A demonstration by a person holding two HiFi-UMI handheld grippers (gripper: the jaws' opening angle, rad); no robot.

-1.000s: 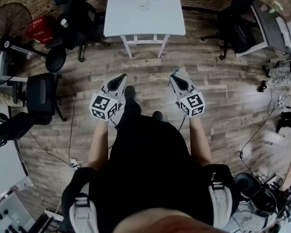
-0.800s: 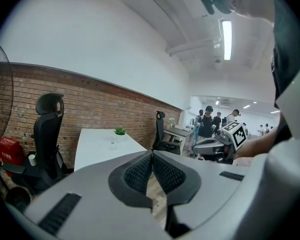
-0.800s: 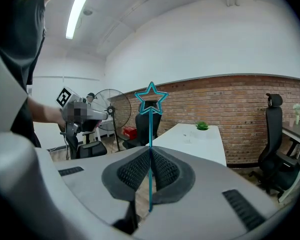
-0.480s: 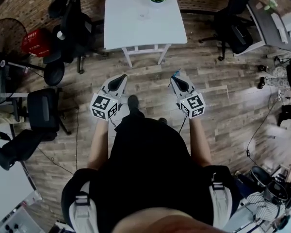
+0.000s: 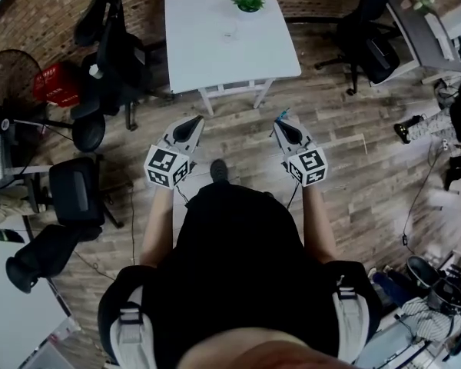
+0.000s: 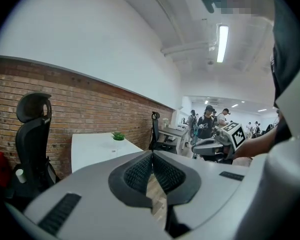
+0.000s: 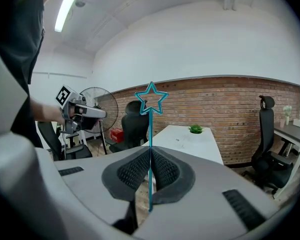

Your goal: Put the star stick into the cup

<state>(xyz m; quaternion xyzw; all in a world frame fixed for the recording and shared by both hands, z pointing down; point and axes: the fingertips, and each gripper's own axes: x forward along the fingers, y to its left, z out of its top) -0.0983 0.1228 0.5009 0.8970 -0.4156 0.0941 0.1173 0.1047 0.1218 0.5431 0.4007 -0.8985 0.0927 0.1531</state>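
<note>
Gripping the star stick upright between its pads, the right tool is closed on the thin teal shaft. The outlined star stands clear above the tips, and the stick's lower end shows just below the pads. The left tool has its jaws pressed together with nothing between them.

From the head view, both tools are held out in front of the person, over the wooden floor and short of the white desk. There the stick is only a teal sliver at the right tool's tip, and its star cannot be made out.

The desk's far edge is cut off by the top of that view. A green plant stands near that end. Nearer the middle lies a small pale thing, too faint and small to tell whether it is the cup. In the right gripper view it is only a speck on the desk.

The person's dark torso hides the legs and the floor beneath, apart from one shoe showing between the tools.
</note>
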